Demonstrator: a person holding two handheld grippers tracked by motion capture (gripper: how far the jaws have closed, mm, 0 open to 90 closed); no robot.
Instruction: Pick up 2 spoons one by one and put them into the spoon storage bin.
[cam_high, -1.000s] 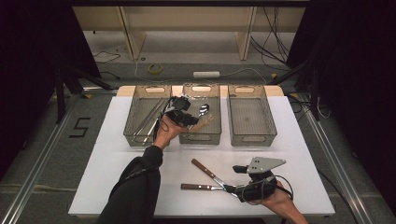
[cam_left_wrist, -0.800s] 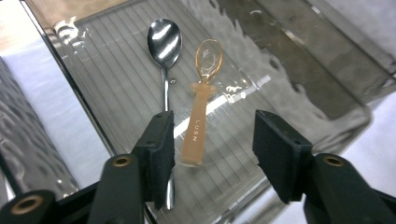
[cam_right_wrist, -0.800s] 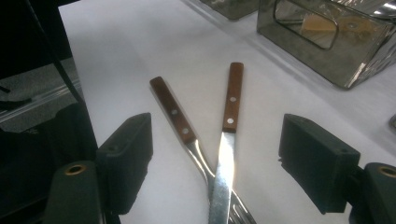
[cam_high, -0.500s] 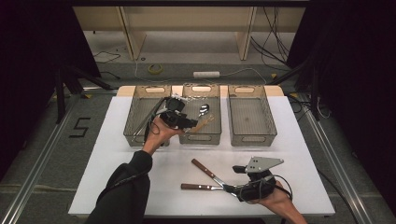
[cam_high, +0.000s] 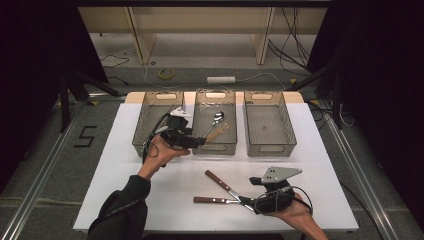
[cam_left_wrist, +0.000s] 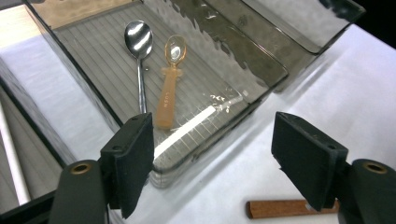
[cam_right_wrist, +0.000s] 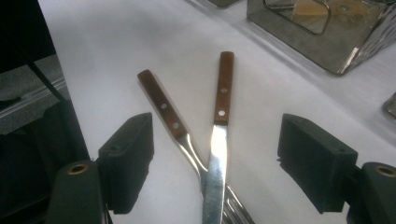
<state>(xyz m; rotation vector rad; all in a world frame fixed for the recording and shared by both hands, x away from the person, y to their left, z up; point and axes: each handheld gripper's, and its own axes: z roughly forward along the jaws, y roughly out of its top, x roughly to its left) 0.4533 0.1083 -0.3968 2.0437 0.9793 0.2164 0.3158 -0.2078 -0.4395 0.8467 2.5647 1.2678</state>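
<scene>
A metal spoon (cam_left_wrist: 138, 46) and an orange plastic spoon (cam_left_wrist: 169, 79) lie side by side in the middle bin (cam_high: 215, 148). My left gripper (cam_high: 197, 142) hovers by that bin's near left corner. Its jaws have just been opening and stand open with nothing between them (cam_left_wrist: 217, 158). Two wooden-handled utensils lie crossed on the white table: a knife (cam_right_wrist: 223, 88) and a second piece (cam_right_wrist: 164, 106). My right gripper (cam_high: 248, 201) is open at their metal ends, and its pads (cam_right_wrist: 133, 158) stand apart on either side without touching them.
Three smoky plastic bins stand in a row at the table's far side. The left bin (cam_high: 145, 127) holds thin long items; the right bin (cam_high: 267, 125) looks bare. One wooden handle (cam_left_wrist: 280, 208) lies just below the left jaws. Cables trail from both grippers.
The left gripper has drawn back from over the middle bin toward its near left corner, and its jaws have widened. The orange spoon now lies in the bin. The right gripper has not moved.
</scene>
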